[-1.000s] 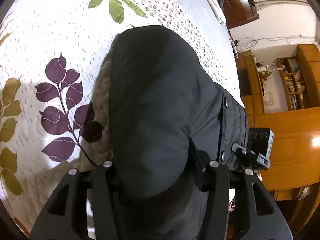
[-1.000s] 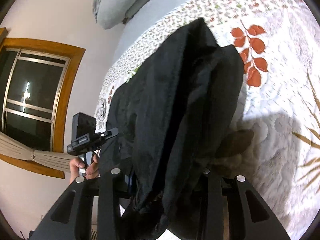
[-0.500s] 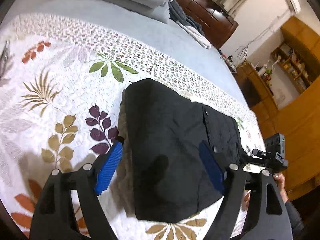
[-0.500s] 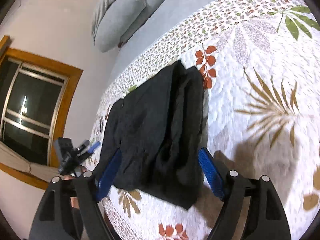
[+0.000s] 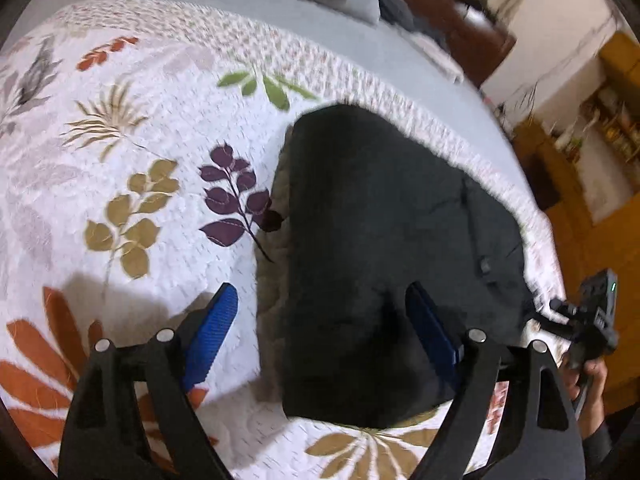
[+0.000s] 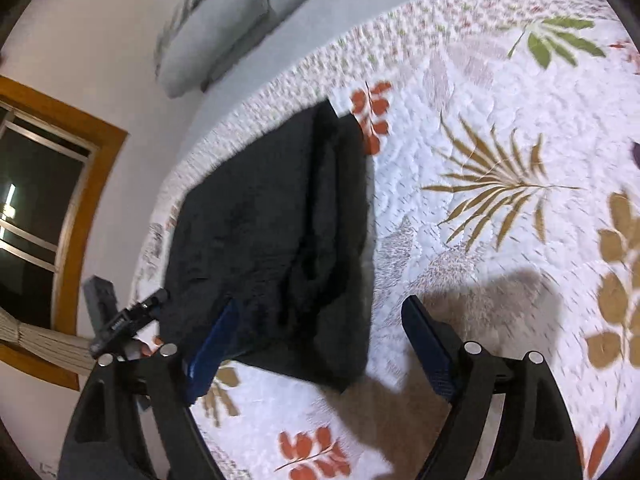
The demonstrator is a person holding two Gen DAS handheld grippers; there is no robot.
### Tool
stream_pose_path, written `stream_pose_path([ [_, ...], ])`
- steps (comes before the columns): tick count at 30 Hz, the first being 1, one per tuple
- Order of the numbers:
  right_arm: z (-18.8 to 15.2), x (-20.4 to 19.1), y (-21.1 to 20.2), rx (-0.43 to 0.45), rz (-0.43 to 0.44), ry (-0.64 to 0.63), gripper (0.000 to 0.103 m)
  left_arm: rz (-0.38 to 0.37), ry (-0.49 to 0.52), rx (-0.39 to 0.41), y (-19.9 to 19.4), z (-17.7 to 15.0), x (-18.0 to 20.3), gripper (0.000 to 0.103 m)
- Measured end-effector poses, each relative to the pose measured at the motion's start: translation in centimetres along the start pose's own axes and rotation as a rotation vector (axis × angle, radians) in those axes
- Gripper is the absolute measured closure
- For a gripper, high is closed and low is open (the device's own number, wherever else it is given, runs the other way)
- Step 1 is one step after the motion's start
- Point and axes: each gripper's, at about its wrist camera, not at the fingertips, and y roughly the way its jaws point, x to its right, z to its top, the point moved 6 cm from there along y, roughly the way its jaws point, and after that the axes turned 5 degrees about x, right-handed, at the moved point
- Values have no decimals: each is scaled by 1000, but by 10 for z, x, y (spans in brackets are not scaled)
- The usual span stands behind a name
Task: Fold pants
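One bed takes up most of both views, spread with a white quilted bedspread printed with leaf sprigs in purple, tan, green and rust, and past its floral border lies a pale grey sheet running up to grey pillows. On the bedspread, close to the bed's near edge, the black pants lie flat, folded into a compact, roughly rectangular bundle; the right wrist view shows the same pants with a lengthwise crease down the top layer and one corner reaching a rust leaf print. A wood-framed window shows dark on the wall beside the bed, and wooden furniture stands on the other side of the room, blurred. The left gripper hangs above the bundle's near end with its blue-padded fingers spread wide, gripping nothing, one pad over the bedspread and the other over the black cloth. The right gripper is likewise spread wide and holds nothing, its left pad over the pants' near edge and its right pad over bare quilt.
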Motion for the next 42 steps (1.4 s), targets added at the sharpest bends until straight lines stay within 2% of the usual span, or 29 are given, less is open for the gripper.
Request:
stream_pose_path([
  [4, -18, -8, -36, 107, 10, 12, 15, -34, -15, 82, -43, -18, 6, 12],
  [12, -102, -42, -107, 300, -135, -133, 5, 31, 176, 233, -135, -83, 66, 6],
  [14, -126, -52, -125, 326, -156, -156, 5, 38, 208, 239, -154, -102, 83, 4],
  [19, -179, -83, -163, 365, -237, -217, 4, 108, 311, 306, -211, -148, 127, 3],
  [24, -230, -117, -205, 397, -280, -252, 4, 123, 334, 366, -262, -181, 159, 3],
  [27, -257, -134, -226, 419, -293, -279, 4, 168, 335, 396, -290, -200, 171, 3],
  [33, -303, -160, -263, 431, -330, -310, 4, 253, 337, 417, -335, -237, 186, 3],
  [39, -328, -196, -293, 474, -370, -423, 4, 300, 295, 387, -367, -260, 189, 3],
  [42, -335, -207, -302, 486, -383, -441, 4, 350, 305, 372, -378, -270, 190, 3],
])
